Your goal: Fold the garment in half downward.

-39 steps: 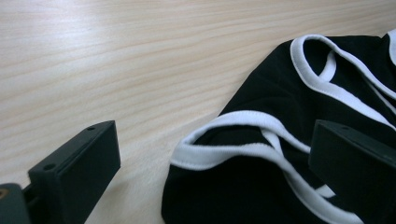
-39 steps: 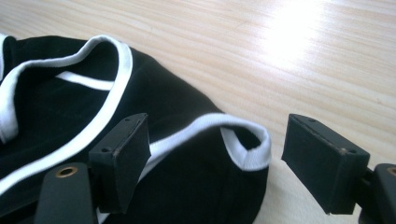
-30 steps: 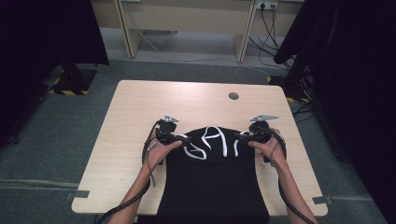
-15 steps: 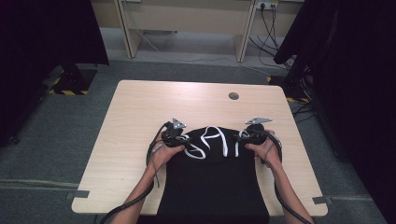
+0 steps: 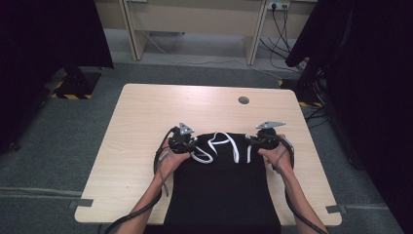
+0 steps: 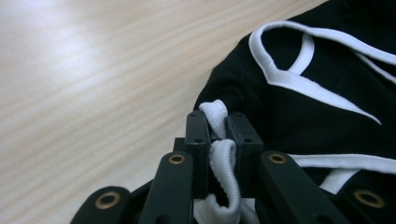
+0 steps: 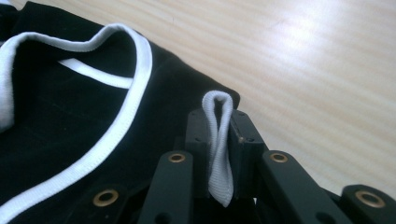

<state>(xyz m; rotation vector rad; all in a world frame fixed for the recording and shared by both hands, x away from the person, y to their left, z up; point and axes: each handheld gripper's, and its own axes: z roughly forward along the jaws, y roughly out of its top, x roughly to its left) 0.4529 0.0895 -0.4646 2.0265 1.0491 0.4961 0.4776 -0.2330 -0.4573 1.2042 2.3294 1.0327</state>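
Observation:
A black garment (image 5: 221, 185) with white trim lies on the wooden table (image 5: 146, 112) and hangs over its near edge. My left gripper (image 5: 191, 143) grips the garment's left top corner; its jaws have just been closing and now pinch a fold of white ribbed trim (image 6: 219, 140). My right gripper (image 5: 252, 141) holds the right top corner, its jaws likewise just closed on a loop of white trim (image 7: 218, 140). The black cloth (image 6: 299, 93) spreads beside the left jaws, with a curving white band (image 7: 116, 116) across it in the right gripper view.
A round cable hole (image 5: 243, 100) sits in the table's far right part. Dark curtains (image 5: 360, 73) stand at both sides, and a desk frame with cables (image 5: 272, 29) lies beyond the table. Bare wood (image 6: 93, 70) stretches to the garment's left.
Both hands shifted slightly inward to the garment's top corners. Both grippers' jaws closed on the white trim.

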